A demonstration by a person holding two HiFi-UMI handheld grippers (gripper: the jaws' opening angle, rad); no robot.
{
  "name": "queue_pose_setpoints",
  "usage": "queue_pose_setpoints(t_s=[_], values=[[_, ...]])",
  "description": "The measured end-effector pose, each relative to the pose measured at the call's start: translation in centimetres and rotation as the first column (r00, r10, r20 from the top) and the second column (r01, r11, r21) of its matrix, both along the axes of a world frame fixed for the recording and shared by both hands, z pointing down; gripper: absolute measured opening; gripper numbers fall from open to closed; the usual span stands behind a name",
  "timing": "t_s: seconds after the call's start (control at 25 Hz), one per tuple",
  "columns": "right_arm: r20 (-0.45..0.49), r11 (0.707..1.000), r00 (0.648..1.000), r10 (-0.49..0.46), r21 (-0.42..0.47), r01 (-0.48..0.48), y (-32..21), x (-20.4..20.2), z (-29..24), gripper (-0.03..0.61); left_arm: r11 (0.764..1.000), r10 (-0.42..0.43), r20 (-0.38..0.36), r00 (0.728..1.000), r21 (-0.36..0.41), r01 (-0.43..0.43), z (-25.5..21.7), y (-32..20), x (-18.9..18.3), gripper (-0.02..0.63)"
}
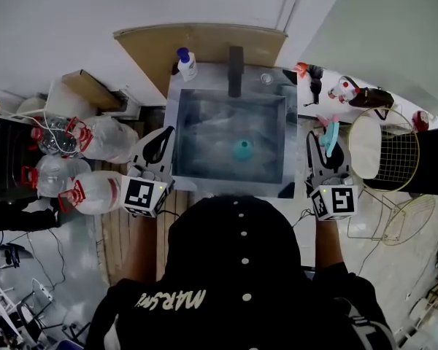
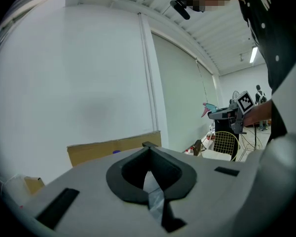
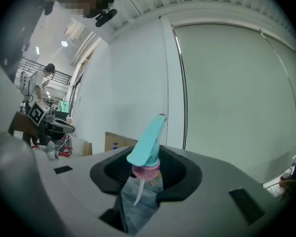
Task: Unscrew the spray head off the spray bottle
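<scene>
My right tool (image 3: 147, 174) is half-open, clamped on the teal plastic spray head with pink collar (image 3: 147, 141). Dip tube hangs free, so it's off. Left tool (image 2: 149, 154) is closed and empty. The teal bottle (image 1: 242, 149) looks parked in the steel sink (image 1: 204, 130).

The sink (image 1: 173, 115) is dull brushed metal, the cardboard (image 1: 204, 41) behind it matt, the spray head (image 3: 147, 142) smooth plastic.
</scene>
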State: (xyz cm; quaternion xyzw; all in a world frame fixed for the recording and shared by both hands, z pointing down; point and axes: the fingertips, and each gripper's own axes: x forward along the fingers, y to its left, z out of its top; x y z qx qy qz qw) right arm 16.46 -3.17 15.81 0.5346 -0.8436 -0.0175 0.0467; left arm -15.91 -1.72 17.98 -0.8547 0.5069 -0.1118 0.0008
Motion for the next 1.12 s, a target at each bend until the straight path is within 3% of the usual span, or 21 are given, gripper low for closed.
queue_pose_setpoints(t_s=[1.12], values=[[0.006,0.999,0.999,-0.041,0.034,0.041,-0.6,-1.5,-1.3,0.162,0.999,0.013,0.026,1.0,0.034,-0.014,-0.4,-1.0,2.0,0.025]])
